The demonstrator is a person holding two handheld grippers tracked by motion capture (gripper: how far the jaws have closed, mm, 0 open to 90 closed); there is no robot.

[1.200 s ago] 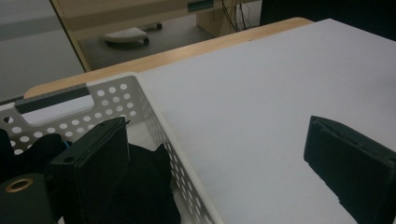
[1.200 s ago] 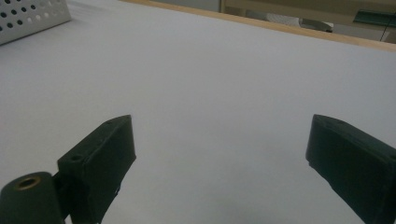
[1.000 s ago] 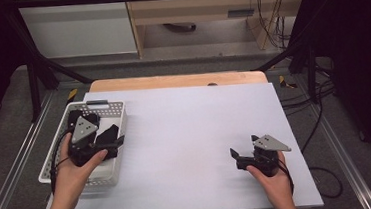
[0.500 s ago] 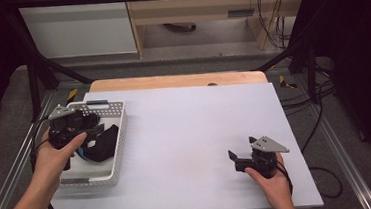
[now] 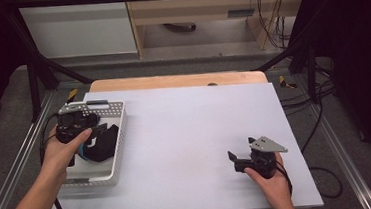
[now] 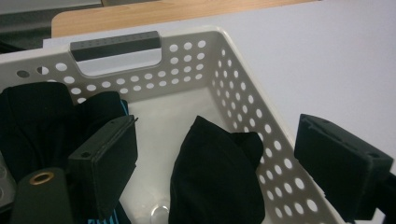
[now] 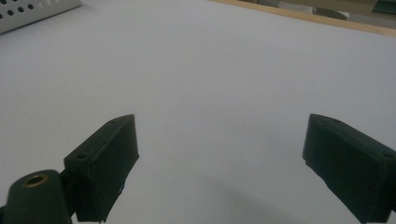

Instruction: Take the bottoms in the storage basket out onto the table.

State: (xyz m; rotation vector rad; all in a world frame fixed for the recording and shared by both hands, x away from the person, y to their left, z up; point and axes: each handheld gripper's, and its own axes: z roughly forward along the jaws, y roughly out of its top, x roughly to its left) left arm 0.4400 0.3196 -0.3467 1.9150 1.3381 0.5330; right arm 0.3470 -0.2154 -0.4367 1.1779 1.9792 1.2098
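Since a moment ago, the left gripper point(image 5: 92, 128) has slid to the basket's point(image 5: 118, 140) far left corner, jaws closing a little around nothing. From above, a white table point(image 5: 186, 134) bears the spread right gripper point(image 5: 234, 161). Between the left jaws lies black cloth point(image 6: 215, 177). Right jaws frame bare table.

High view overlooks table point(image 5: 191, 134); gripper views close, sharing basket point(image 6: 243, 93)

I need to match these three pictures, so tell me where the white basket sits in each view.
High view: white basket at the table's left edge, under the left gripper.
Left gripper view: its perforated walls span the frame.
Right gripper view: one corner, top left.
Shared landmark: the pale table surface.
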